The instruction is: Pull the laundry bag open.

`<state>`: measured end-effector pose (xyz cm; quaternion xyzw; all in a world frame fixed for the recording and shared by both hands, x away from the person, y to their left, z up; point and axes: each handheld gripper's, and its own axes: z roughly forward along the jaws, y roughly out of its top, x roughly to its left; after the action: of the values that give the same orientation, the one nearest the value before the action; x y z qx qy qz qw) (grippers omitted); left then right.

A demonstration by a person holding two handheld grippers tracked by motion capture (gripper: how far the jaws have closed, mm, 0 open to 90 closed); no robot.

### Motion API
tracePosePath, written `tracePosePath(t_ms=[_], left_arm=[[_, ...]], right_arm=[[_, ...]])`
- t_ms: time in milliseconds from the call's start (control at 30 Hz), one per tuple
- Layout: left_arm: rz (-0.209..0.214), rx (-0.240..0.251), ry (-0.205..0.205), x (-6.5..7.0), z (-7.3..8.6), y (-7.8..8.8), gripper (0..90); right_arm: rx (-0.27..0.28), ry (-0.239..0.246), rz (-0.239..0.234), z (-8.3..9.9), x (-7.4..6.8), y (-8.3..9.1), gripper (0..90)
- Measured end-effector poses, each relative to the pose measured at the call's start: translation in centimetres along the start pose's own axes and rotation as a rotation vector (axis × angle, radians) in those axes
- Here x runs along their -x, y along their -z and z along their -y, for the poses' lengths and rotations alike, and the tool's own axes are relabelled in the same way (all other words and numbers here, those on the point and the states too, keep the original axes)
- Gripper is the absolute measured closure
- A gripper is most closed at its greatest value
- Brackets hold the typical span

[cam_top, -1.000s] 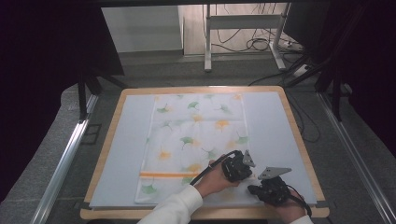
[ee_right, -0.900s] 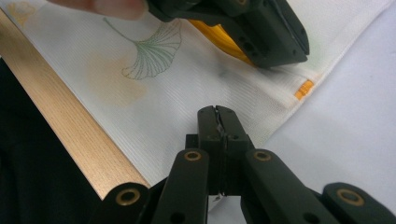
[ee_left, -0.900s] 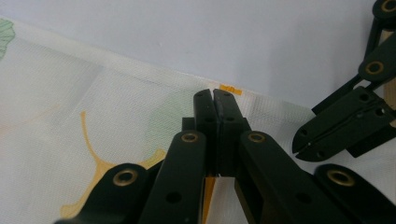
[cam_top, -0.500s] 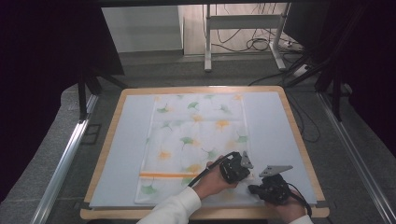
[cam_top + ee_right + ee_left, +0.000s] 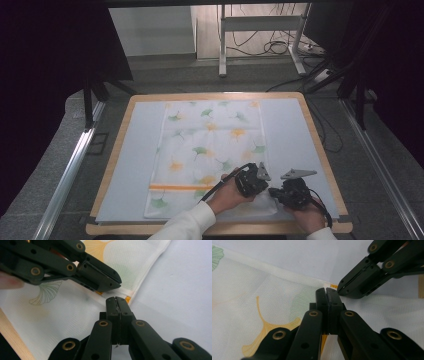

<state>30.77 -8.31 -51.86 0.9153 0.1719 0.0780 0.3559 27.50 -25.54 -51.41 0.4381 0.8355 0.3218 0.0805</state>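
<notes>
A white towel (image 5: 210, 150) printed with green and yellow ginkgo leaves lies flat on the pale mat, with an orange stripe (image 5: 172, 187) near its front end. Both grippers meet at the towel's right edge, where the stripe ends. My left gripper (image 5: 266, 187) (image 5: 327, 290) is shut, its tips resting on the hem. My right gripper (image 5: 274, 191) (image 5: 116, 298) is also shut, tips down on the same hem beside an orange fleck (image 5: 127, 299). The two sets of tips nearly touch. I see no fold of cloth raised between either pair of jaws.
The pale mat (image 5: 295, 135) covers a wooden-rimmed table (image 5: 320, 150). The front rim (image 5: 13, 340) runs close under my hands. Beyond the table are metal rails, a stand's legs (image 5: 222, 50) and loose cables (image 5: 280, 47) on the floor.
</notes>
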Motion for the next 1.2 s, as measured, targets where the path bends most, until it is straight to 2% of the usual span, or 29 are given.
tracePosePath(t_ms=[133,267,433,467,800,1200], left_arm=[[-0.025,-0.013,-0.006,0.3,-0.1,0.0,90.0],[-0.054,-0.038,-0.039,0.7,-0.2,0.1,90.0],[-0.051,-0.025,-0.011,0.6,0.0,0.2,90.0],[-0.053,-0.036,-0.025,0.5,0.0,0.3,90.0],[-0.051,-0.025,-0.002,0.2,0.9,1.0,90.0],[-0.063,-0.032,-0.014,0.2,1.6,1.7,90.0]], right_arm=[[-0.003,0.000,0.001,0.0,0.0,0.0,89.6],[-0.005,0.008,-0.006,0.0,0.1,0.0,89.7],[-0.010,0.022,0.006,0.0,-0.1,0.0,89.7],[-0.009,0.022,0.006,0.0,-0.1,0.0,89.7],[-0.004,0.017,0.002,0.1,0.0,0.0,89.7],[-0.004,0.025,-0.008,0.1,0.2,0.0,89.7]])
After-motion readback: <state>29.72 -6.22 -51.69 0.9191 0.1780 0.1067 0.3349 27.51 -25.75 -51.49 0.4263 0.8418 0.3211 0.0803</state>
